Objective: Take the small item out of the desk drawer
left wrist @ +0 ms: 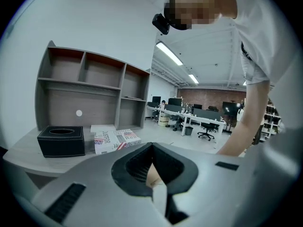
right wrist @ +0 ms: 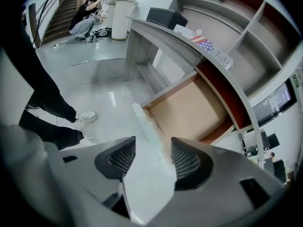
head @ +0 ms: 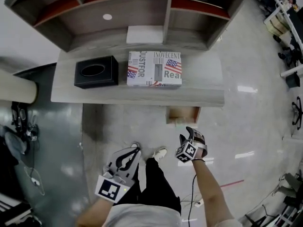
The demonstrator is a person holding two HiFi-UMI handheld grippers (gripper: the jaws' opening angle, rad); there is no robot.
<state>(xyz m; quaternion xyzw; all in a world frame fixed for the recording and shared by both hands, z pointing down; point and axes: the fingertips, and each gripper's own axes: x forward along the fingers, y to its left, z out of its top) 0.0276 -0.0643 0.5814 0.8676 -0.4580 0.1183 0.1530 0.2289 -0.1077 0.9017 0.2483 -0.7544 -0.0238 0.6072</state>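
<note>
Under the desk top [head: 203, 74] a wooden drawer [head: 182, 113] stands pulled out; its brown bottom [right wrist: 189, 112] looks bare. My right gripper [head: 185, 134] hangs just in front of the drawer and points steeply down. Its jaws [right wrist: 151, 143] stand wide apart, and a pale, flat, translucent item [right wrist: 147, 174] lies between them, reaching out past the tips. I see no pad pressing on it. My left gripper [head: 135, 149] is held low at the left, away from the drawer. Its tips [left wrist: 152, 148] meet with nothing in them.
On the desk stand a black tissue box [head: 96, 72] and a white printed box with flags [head: 154, 68]. A grey shelf unit [head: 118, 13] rises behind them. The person's legs and white shoes [head: 160, 152] are on the glossy floor between the grippers.
</note>
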